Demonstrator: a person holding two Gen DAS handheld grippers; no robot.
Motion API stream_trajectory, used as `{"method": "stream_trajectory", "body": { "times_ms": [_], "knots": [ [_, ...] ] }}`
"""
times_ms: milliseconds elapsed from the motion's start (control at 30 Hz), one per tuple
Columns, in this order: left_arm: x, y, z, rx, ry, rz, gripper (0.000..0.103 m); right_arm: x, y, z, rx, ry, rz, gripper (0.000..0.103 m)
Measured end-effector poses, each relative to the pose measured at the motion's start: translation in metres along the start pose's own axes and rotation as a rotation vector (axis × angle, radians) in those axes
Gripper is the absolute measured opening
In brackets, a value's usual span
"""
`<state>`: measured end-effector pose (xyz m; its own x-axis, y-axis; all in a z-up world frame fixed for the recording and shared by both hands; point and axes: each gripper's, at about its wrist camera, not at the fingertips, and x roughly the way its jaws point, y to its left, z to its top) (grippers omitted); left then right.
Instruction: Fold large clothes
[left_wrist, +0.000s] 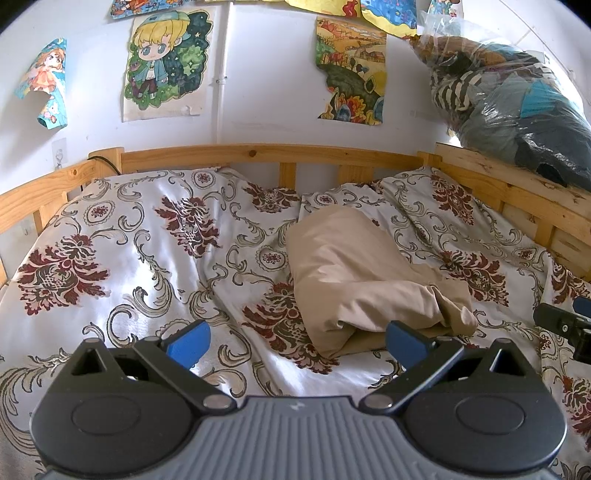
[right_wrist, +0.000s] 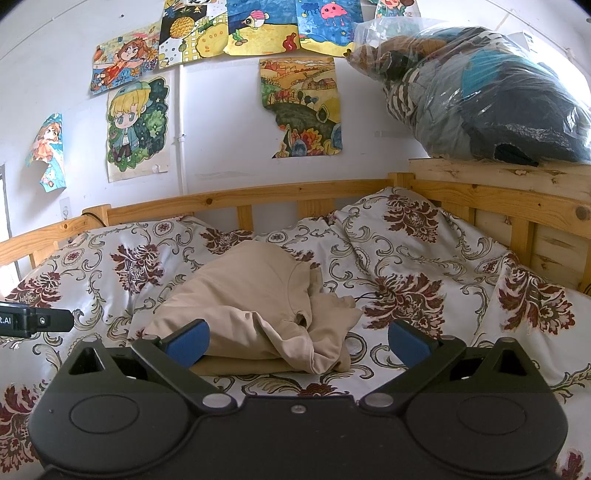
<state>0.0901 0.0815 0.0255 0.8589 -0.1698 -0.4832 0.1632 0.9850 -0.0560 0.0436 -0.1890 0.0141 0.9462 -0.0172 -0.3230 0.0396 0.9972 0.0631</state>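
A beige garment (left_wrist: 354, 273) lies folded into a loose bundle on the floral bedspread (left_wrist: 122, 243); it also shows in the right wrist view (right_wrist: 258, 306). My left gripper (left_wrist: 297, 341) is open and empty, its blue pads wide apart, just short of the bundle's near left edge. My right gripper (right_wrist: 297, 341) is open and empty, in front of the bundle's near edge, its left pad (right_wrist: 188, 341) close to the cloth. The right gripper's tip shows at the left view's right edge (left_wrist: 565, 325); the left gripper's tip shows at the right view's left edge (right_wrist: 33, 321).
A wooden bed rail (left_wrist: 258, 153) runs around the far and right sides (right_wrist: 498, 192). A clear plastic bag of clothes (right_wrist: 491, 92) rests on the right rail's top. Drawings (left_wrist: 166, 62) hang on the white wall behind. A thin black cord (right_wrist: 369, 295) lies on the bedspread right of the garment.
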Motion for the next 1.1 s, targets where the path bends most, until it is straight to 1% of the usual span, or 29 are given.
{"method": "stream_trajectory", "body": {
  "times_ms": [967,1100],
  "knots": [
    [-0.0007,-0.0013,0.0009,-0.003,0.005,0.003,0.102,0.0003,-0.0002,0.0002,0.002,0.002,0.000,0.102],
    [0.0007,-0.0022,0.0006,-0.003,0.016,0.026,0.102,0.0004,-0.0004,0.0002,0.002,0.002,0.000,0.102]
  ]
}}
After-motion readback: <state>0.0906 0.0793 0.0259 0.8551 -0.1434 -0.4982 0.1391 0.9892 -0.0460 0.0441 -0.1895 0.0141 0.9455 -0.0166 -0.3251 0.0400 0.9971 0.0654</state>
